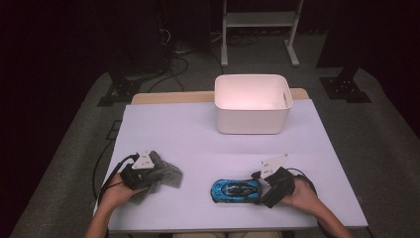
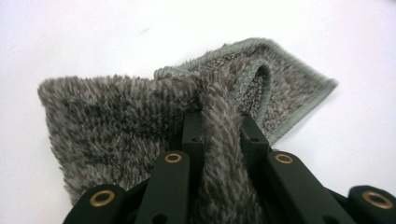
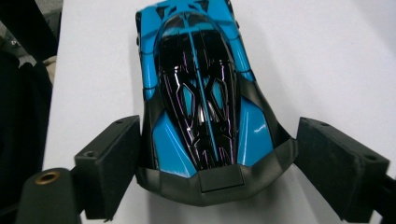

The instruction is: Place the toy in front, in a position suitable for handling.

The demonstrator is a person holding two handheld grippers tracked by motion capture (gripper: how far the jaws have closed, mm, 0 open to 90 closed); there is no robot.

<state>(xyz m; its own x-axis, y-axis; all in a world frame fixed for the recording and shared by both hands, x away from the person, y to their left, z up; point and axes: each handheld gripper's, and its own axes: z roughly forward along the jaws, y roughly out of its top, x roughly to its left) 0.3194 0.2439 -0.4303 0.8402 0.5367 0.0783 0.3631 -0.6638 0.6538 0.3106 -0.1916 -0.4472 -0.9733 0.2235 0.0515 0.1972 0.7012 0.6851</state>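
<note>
White bin [image 1: 251,104] is being kept at the desk's [image 1: 198,134] far edge, right of centre. Grey towel [image 2: 140,112] is lying near the front left corner, a fold pinched tight by the left gripper [image 2: 219,135]. Blue toy car [image 3: 201,88] is sitting near the front edge, its rear straddled by the right gripper [image 3: 217,158], jaws wide, not clamped.

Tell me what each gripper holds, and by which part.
Left gripper pinches a raised fold of the grey cloth. Right gripper straddles the blue toy car's rear, open.
</note>
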